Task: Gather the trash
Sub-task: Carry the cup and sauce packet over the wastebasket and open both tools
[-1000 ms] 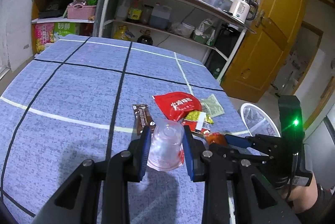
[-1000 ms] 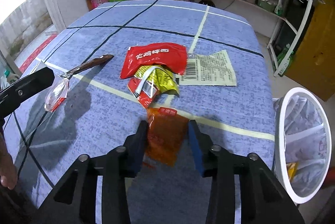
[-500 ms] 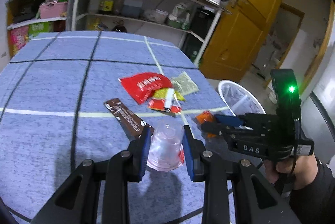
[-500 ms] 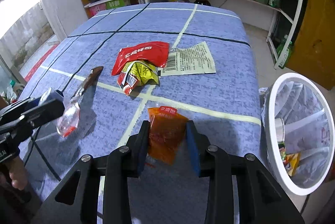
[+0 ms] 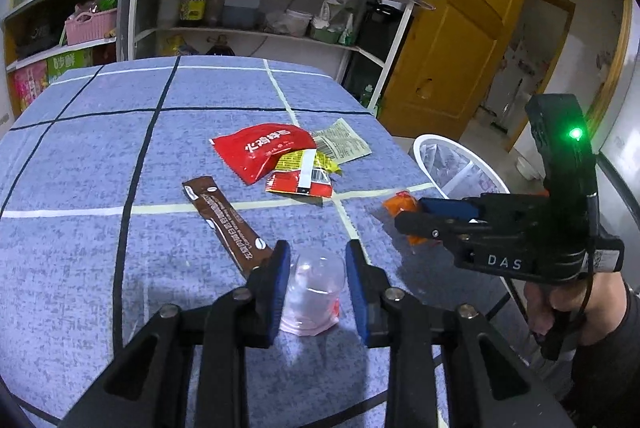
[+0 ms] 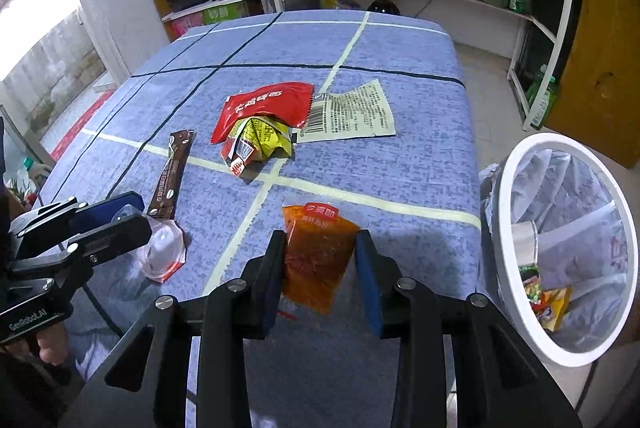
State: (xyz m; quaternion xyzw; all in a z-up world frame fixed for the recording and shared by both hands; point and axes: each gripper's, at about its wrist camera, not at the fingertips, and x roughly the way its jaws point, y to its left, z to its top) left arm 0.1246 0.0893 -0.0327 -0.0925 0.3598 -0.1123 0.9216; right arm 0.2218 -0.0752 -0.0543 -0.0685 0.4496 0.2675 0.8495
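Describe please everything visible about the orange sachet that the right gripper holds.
The orange sachet is a flat, soft-looking plastic packet with a red printed band at its top and reddish-orange filling. It stands roughly upright, slightly creased, clamped between the blue pads of the right gripper, above the blue checked tablecloth. Whether its lower edge touches the cloth is unclear. The white trash bin stands off its right side.
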